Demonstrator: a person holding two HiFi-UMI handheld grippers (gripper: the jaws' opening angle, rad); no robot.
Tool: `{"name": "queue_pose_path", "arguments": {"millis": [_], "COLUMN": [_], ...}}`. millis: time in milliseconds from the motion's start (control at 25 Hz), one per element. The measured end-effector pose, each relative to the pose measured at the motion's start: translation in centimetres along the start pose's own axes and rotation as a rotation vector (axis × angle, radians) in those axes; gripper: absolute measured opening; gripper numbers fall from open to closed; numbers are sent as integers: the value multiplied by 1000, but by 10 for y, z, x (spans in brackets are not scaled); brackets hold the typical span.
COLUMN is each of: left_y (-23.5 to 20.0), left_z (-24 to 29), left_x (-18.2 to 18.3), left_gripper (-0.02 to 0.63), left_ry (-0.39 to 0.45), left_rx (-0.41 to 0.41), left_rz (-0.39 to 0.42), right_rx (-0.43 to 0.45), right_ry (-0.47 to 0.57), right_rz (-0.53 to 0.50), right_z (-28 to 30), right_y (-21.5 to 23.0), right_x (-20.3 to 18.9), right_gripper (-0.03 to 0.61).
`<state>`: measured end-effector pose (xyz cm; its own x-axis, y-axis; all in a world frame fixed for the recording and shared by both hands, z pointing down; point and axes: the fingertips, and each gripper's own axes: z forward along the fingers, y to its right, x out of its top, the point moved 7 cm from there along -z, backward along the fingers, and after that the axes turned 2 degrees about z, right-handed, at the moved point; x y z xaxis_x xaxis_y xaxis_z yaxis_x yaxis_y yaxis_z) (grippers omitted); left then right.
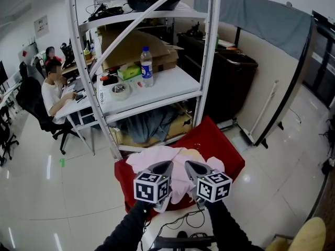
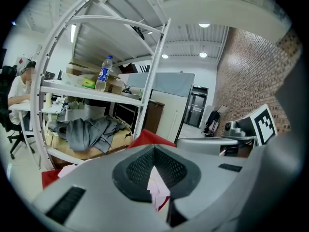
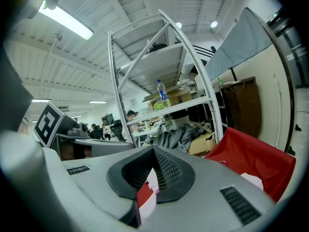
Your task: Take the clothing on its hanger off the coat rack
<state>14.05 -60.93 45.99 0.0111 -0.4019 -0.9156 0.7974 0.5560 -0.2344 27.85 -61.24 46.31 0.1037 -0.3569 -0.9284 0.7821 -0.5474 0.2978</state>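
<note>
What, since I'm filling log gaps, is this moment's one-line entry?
left gripper: shut, nothing held | right gripper: shut, nothing held | pink clothing: lying on red cloth, under both grippers

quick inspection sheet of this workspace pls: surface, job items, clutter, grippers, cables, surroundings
surface: red cloth, partly covered
job's things: pink clothing lies crumpled on the red cloth; no hanger seen
clutter: white shelf rack holds a water bottle, tape roll, cardboard box, and grey cloth lower down
grippers: left gripper and right gripper side by side over the clothing, both shut
cables: black cable on the floor
surroundings: seated person at left
</note>
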Motion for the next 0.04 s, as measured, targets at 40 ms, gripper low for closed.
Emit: {"name": "queue_pose_path", "arguments": {"millis": [40], "left_y": [0], "left_z": [-1], "left_x": [0], "left_gripper": [-5], "left_ry": [0], "left_rx": [1], "left_rz": [0], "right_rx": [0], "right_ry": [1], "right_rz": [1], "right_z": [0], "right_y": [0], "right_x": [1], "right_gripper": [-20]}}
